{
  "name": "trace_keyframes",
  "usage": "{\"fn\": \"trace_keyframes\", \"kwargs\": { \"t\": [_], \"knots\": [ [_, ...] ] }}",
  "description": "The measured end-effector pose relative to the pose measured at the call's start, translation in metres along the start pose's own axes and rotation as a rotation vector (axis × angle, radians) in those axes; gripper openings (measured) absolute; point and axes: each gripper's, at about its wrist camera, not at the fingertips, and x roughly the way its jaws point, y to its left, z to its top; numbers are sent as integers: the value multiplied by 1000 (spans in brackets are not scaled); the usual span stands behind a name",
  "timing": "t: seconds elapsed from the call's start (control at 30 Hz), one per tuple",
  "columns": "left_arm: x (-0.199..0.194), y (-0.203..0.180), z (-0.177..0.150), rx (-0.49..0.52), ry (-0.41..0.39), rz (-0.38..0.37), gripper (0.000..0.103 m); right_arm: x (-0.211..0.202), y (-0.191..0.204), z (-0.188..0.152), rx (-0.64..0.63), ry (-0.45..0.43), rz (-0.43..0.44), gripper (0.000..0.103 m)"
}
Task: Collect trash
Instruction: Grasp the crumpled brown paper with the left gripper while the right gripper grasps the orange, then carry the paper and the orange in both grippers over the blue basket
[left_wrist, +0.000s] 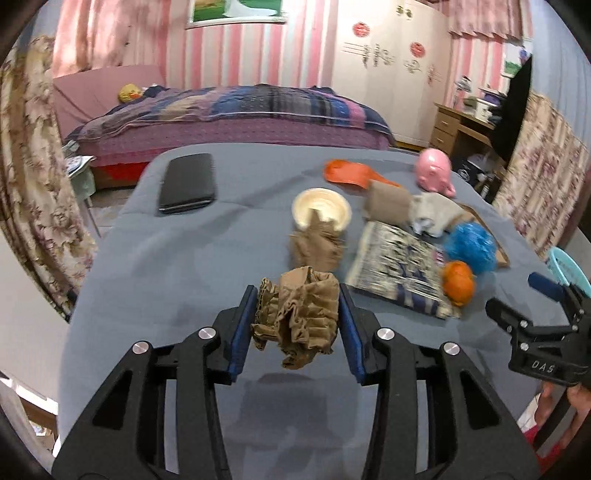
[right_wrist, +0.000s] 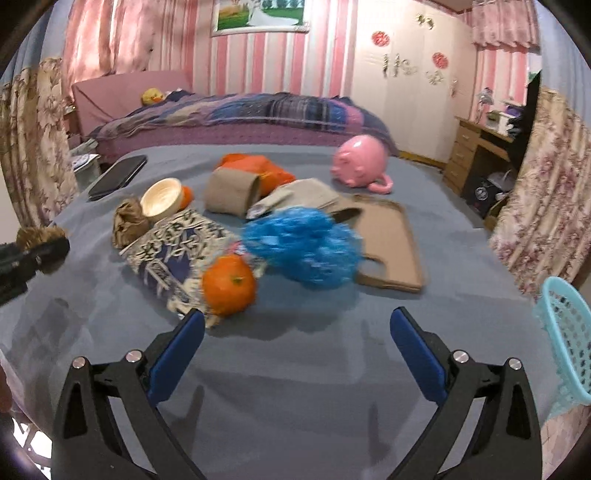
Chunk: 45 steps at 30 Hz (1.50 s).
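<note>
My left gripper (left_wrist: 298, 295) is shut on a crumpled brown paper wad (left_wrist: 295, 321) and holds it above the grey table (left_wrist: 184, 266). The wad also shows at the left edge of the right wrist view (right_wrist: 40, 234). A second crumpled brown wad (left_wrist: 316, 245) lies against a white paper cup (left_wrist: 321, 212). My right gripper (right_wrist: 297, 325) is open and empty, low over the table in front of an orange (right_wrist: 229, 284) and a blue mesh puff (right_wrist: 303, 247). It also shows at the right of the left wrist view (left_wrist: 532, 299). A turquoise basket (right_wrist: 565, 332) stands at the table's right edge.
On the table lie a patterned cloth (right_wrist: 173, 254), a brown paper roll (right_wrist: 231, 194), a cardboard sheet (right_wrist: 391, 243), a pink piggy bank (right_wrist: 360, 162), an orange plastic item (left_wrist: 347, 171) and a black phone (left_wrist: 188, 182). A bed (left_wrist: 236, 114) stands behind.
</note>
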Motion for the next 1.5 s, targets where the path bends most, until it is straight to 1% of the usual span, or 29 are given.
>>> {"fn": "trace_keyframes", "kwargs": {
  "t": [0.03, 0.1, 0.23, 0.27, 0.3, 0.37, 0.43, 0.5, 0.6, 0.7, 0.77, 0.9, 1.0, 1.13, 1.27, 1.5],
  "knots": [
    [0, 7, 1, -8, -3, 11, 42, 5, 6, 1, -3, 6, 10, 94],
    [1, 16, 3, -23, -4, 27, 42, 9, 12, 2, -9, 15, 25, 83],
    [1, 27, 5, -45, -11, 42, 42, 24, 26, 5, -25, 40, 54, 72],
    [0, 28, 5, -49, -15, 41, 42, 28, 29, 6, -31, 44, 59, 63],
    [-1, 29, 6, -54, -20, 40, 42, 30, 31, 6, -37, 47, 69, 49],
    [-2, 29, 7, -56, -22, 48, 42, 35, 35, 8, -49, 55, 104, 38],
    [-3, 27, 9, -56, -20, 59, 42, 34, 36, 8, -51, 50, 126, 36],
    [-5, 25, 11, -63, -25, 63, 42, 31, 35, 9, -52, 44, 141, 29],
    [-12, 20, 16, -79, -42, 62, 42, 20, 31, 13, -59, 41, 170, 29],
    [-18, 8, 22, -77, -58, 61, 42, 1, 27, 19, -85, 15, 189, 29],
    [-20, 0, 24, -66, -63, 61, 42, -12, 20, 22, -106, 0, 188, 29],
    [-22, -23, 28, -48, -62, 47, 42, -24, -2, 23, -122, 9, 174, 29],
    [-23, -42, 29, -35, -62, 29, 42, -36, -25, 22, -120, -3, 143, 29],
    [-23, -68, 32, -15, -64, 6, 42, -47, -64, 24, -81, -18, 114, 29],
    [-24, -95, 37, 4, -69, -18, 42, -47, -102, 22, -39, -24, 68, 29],
    [-15, -149, 40, 47, -56, -76, 42, -54, -169, 16, 54, -38, 5, 29]
  ]
}}
